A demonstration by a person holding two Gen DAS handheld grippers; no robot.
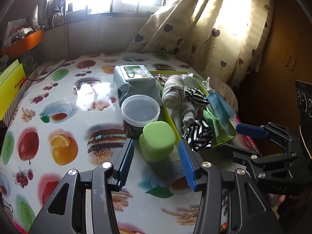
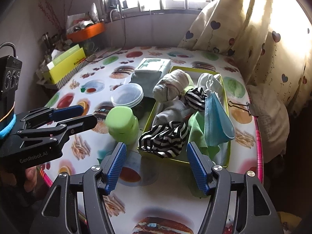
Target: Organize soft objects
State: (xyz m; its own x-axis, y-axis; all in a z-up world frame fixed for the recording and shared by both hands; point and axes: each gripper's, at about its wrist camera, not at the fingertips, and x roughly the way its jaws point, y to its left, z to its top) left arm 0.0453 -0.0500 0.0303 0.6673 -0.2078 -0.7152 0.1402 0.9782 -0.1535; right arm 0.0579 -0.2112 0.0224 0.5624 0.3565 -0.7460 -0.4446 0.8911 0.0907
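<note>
Green tray of soft items, being approached by two released grippers.
Rolled socks, striped cloth and blue face mask are being kept in the tray; left gripper and right gripper are being held with jaws apart, nothing gripped, beside the green jar.

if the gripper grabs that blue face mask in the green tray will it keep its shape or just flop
The blue face mask will probably flop: it already droops over the green tray rim in soft pleats. It looks thin, so likely very light. Its ear loop might snag the neighbouring striped cloth.
</note>
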